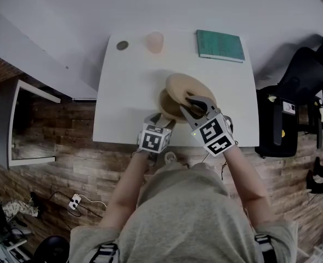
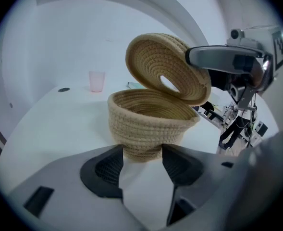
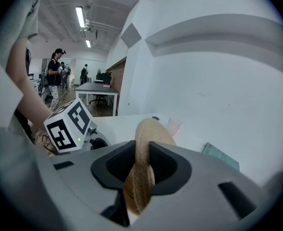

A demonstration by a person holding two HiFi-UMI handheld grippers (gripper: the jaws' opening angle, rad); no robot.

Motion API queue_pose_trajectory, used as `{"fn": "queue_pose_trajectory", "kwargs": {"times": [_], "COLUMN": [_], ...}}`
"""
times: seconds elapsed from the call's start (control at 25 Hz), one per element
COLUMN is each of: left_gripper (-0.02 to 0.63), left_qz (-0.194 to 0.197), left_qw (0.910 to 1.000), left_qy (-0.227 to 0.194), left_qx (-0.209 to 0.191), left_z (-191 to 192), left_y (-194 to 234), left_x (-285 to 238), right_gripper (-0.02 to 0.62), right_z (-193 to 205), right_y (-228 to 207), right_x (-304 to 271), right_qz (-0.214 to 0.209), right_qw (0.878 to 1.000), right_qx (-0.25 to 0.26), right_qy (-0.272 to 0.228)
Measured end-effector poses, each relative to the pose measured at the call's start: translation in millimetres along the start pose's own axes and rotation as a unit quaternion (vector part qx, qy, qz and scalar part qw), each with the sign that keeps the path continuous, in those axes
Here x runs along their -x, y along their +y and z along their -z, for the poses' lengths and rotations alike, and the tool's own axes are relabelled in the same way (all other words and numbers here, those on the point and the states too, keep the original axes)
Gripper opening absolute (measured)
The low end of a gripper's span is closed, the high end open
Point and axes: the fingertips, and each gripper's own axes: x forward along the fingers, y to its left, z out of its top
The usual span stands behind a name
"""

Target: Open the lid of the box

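Note:
A round woven basket box stands on the white table near its front edge. Its woven lid is lifted off and tilted up over the open bowl. My right gripper is shut on the lid's rim; the lid stands edge-on between the pads. My left gripper is shut on the narrow foot of the basket at the near side, with a pad against each flank. In the left gripper view the lid hangs above the bowl, one right finger lying across it.
A pink cup and a small dark disc stand at the table's far edge, a green book at the far right. A black chair is beside the table on the right. People stand far off in the room.

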Motion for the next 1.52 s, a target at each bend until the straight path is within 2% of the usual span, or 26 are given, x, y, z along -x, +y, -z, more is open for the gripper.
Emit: {"fn": "queue_pose_trajectory", "kwargs": {"times": [0.48, 0.88, 1.16, 1.52], "left_gripper": [0.244, 0.227, 0.173, 0.087], "left_qz": [-0.005, -0.024, -0.053, -0.102], "left_qw": [1.0000, 0.9997, 0.9983, 0.9928], "left_qy": [-0.001, -0.006, -0.022, -0.054], "left_qx": [0.001, 0.004, 0.014, 0.034], "left_z": [0.1, -0.8, -3.6, -11.2], "left_y": [-0.5, -3.3, -3.7, -14.9], "left_x": [1.7, 3.6, 12.5, 36.0], "right_gripper": [0.089, 0.086, 0.086, 0.084], "right_z": [-1.8, 9.7, 18.1, 27.1], "right_y": [-35.9, -68.7, -86.4, -90.4], "right_x": [25.3, 55.8, 75.8, 105.7], "right_qz": [0.037, 0.074, 0.090, 0.077], "right_qw": [0.993, 0.975, 0.962, 0.952], "right_qx": [-0.098, -0.190, -0.232, -0.262], "right_qy": [-0.047, -0.091, -0.113, -0.137]}}
